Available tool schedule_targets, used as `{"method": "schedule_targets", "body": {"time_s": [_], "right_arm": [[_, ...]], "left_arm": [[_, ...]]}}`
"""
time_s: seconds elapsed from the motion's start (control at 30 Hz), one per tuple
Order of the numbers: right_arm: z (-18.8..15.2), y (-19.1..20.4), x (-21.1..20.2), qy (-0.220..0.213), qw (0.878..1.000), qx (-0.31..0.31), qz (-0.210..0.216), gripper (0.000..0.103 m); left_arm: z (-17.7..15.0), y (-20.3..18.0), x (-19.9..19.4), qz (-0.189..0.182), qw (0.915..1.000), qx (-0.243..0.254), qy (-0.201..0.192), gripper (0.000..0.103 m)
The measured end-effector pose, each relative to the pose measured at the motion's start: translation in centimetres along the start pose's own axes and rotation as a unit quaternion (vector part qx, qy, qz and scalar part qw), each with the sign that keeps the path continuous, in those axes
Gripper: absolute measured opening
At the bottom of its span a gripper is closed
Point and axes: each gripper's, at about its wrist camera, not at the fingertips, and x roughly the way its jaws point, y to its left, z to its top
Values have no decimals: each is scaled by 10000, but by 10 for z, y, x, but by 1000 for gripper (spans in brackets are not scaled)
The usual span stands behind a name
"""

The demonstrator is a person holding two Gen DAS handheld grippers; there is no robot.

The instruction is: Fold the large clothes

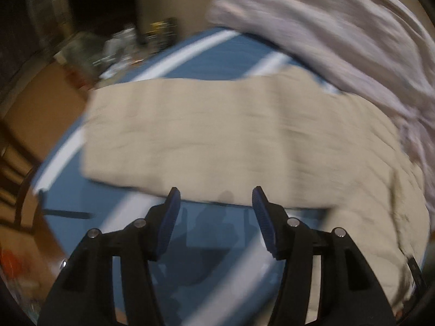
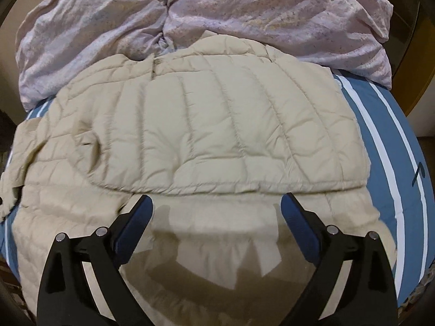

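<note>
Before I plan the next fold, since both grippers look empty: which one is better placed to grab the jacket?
Probably right: the right gripper hangs open directly over the beige jacket; the left gripper is over the blue sheet near the jacket's edge.

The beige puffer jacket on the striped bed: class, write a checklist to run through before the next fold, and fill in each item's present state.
1. Left gripper open and empty: ok.
2. Right gripper open and empty: ok.
3. Beige puffer jacket lying on the blue striped sheet, one part already folded over: ok.
4. Jacket apart from the lilac duvet: not ok, the collar end touches it.
5. Sleeve laid flat across the sheet: cannot tell, the left wrist view is blurred.
6. Folded edge straight: not ok, it bows in the right wrist view.
</note>
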Motion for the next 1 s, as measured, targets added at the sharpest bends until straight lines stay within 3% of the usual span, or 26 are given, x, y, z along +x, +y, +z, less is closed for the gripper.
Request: {"method": "schedule_targets", "body": {"time_s": [0.17, 0.3, 0.53, 0.63, 0.77, 1.0], "right_arm": [[-8, 5, -12, -31, 10000, -49, 68, 97], [-12, 3, -16, -12, 10000, -14, 90, 97], [-15, 1, -17, 25, 10000, 22, 81, 97], [-17, -1, -16, 67, 9999, 25, 74, 97], [-19, -4, -15, 100, 9999, 44, 78, 97], [-21, -15, -15, 97, 9998, 136, 66, 97]], "left_arm": [[12, 71, 6, 790, 9952, -571, -108, 49], [19, 108, 16, 1054, 9897, -967, -8, 45], [17, 119, 27, 867, 9880, -1276, 82, 37], [15, 114, 27, 783, 9894, -1223, -16, 22], [15, 108, 29, 758, 9902, -1168, -126, 10], [14, 108, 26, 484, 9900, -1301, -271, 6]]}}
